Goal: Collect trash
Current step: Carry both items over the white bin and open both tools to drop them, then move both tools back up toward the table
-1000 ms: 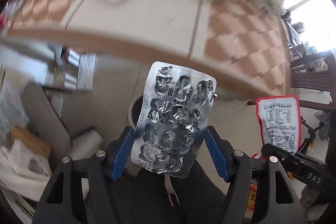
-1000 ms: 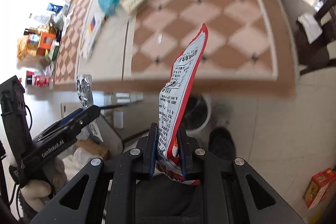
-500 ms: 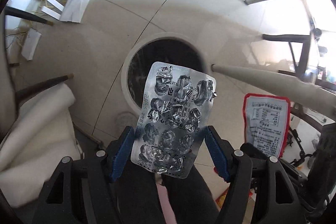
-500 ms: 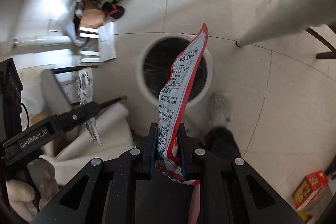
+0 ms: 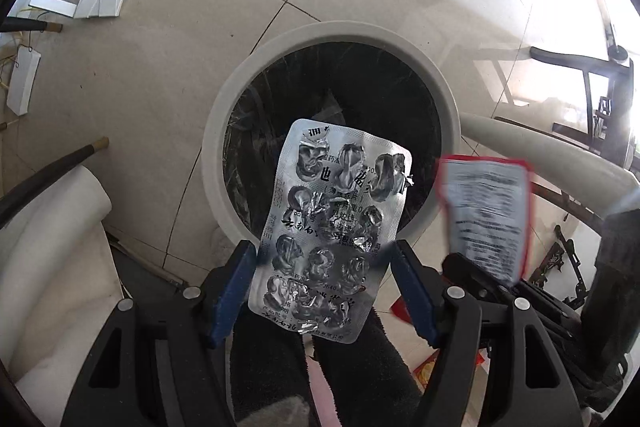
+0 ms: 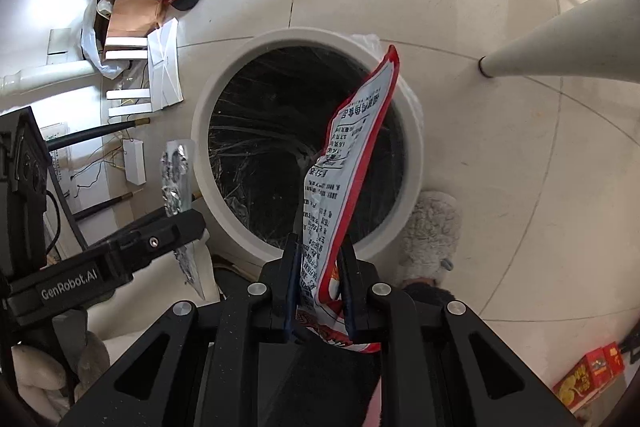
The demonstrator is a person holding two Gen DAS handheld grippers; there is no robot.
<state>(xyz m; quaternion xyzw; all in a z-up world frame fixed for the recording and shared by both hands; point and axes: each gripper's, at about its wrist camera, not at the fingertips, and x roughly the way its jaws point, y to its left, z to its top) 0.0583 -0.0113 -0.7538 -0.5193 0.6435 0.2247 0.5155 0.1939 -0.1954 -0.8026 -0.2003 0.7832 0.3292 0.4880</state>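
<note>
holding both grippers over the white-rimmed bin (image 5: 444, 87), you have the left gripper (image 5: 324, 279) clamped across an empty silver blister pack (image 5: 332, 227) near the bin's near rim, and the right gripper (image 6: 320, 283) pinching a red-edged snack wrapper (image 6: 344, 179) above its dark opening.

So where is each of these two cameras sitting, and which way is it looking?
Left wrist view: on the left gripper, looking steeply down at the white bin; its fingers clamp a blister pack; dark-clad legs below.
Right wrist view: on the right gripper, also facing down; its fingers pinch a red-edged snack wrapper; a fuzzy slipper shows.
Shared: the bin, both pieces of trash, and each other's gripper.
</note>
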